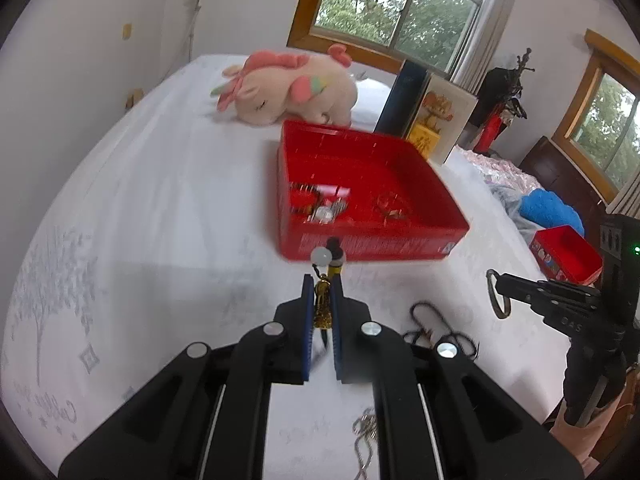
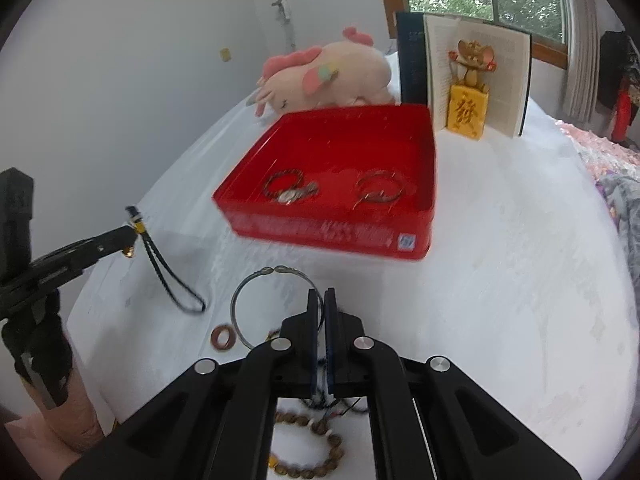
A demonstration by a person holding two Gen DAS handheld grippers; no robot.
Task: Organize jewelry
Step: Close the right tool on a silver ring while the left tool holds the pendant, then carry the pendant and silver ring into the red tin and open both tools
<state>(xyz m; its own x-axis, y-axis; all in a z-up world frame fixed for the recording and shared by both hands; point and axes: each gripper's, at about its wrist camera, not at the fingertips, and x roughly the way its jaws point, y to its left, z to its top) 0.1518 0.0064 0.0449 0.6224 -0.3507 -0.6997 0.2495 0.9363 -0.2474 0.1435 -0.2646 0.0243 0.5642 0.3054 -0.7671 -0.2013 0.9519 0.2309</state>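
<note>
A white bedsheet [image 2: 500, 280] printed with faint grey trees and script covers the bed that carries everything, in a pale-walled room with wood-framed windows [image 1: 404, 0] onto green trees. At the far edge lies a pink plush toy [image 1: 288, 88], and beside it an open book [image 2: 476, 72] stands upright behind a gold block [image 2: 468, 114] bearing the character 發, topped by a mouse figurine. Mid-bed sits a glossy red tin tray [image 2: 416, 216] with blurred white lettering along its near wall; it holds a dark beaded bracelet [image 2: 282, 184], a small metallic piece and a thin metal bangle [image 2: 380, 192]. The left gripper [image 1: 322, 284] is clenched on a corded charm [image 1: 326, 308] with a white bead, gold fittings and a black cord loop hanging to the sheet, just short of the tray's near wall. The right gripper [image 2: 319, 300] is pinched on a thin silver bangle [image 2: 256, 280] near the bed's front edge, beside a copper ring [image 2: 222, 336] and a wooden bead bracelet [image 2: 308, 452]
</note>
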